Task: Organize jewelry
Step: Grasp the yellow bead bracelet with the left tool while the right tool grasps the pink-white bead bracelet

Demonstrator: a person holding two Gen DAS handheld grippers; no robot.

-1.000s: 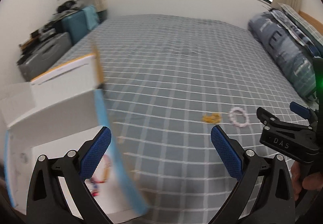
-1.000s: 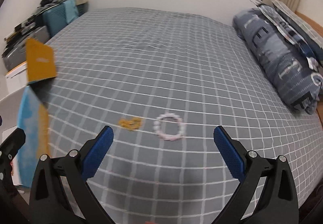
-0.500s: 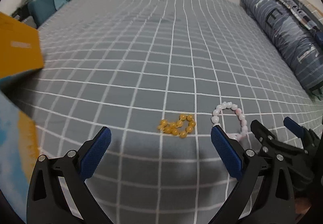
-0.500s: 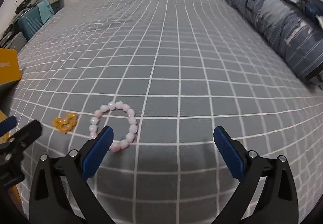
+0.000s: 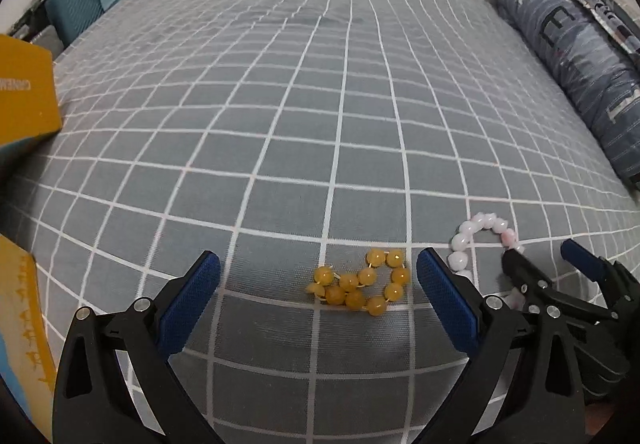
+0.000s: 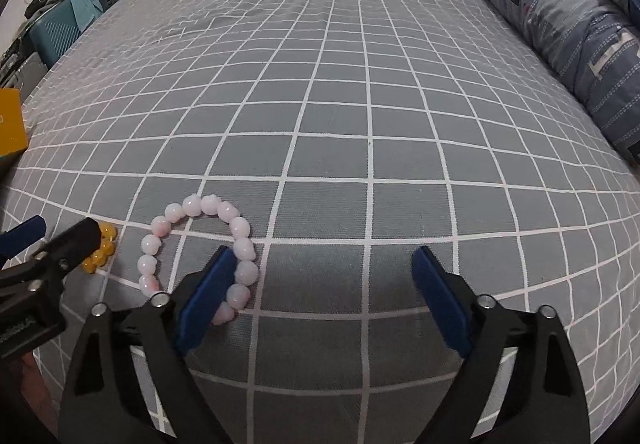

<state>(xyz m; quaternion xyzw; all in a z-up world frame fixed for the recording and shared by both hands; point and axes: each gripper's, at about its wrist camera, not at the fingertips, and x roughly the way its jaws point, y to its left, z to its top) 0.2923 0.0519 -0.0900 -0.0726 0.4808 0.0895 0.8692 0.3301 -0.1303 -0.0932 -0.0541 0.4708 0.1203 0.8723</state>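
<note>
A: Item one?
B: Yellow bead bracelet (image 5: 362, 286), bunched in a loose heap on the bed (image 5: 320, 104), which has a grey sheet with a white grid. It lies between the spread fingers of the left gripper (image 5: 318, 292), nearer the right-hand one, with neither finger touching it.

A: Item two?
B: Pink bead bracelet (image 6: 200, 248), an open ring lying flat on the sheet, just beside the yellow one. The right gripper (image 6: 324, 294) has its fingers spread wide; the left-hand pad (image 6: 204, 298) overlaps the ring's near edge, and whether it touches cannot be told.

A: Containers?
B: Yellow box (image 5: 24, 92) at the left edge of the bed. A strip of white lettering is cut off by the frame and cannot be read.

A: Other goods?
B: Rolled blue quilt (image 6: 560, 16) along the far right, printed with large pale block letters, of which only a partial "T" is legible. Teal case (image 5: 76, 8) beyond the far left corner.
</note>
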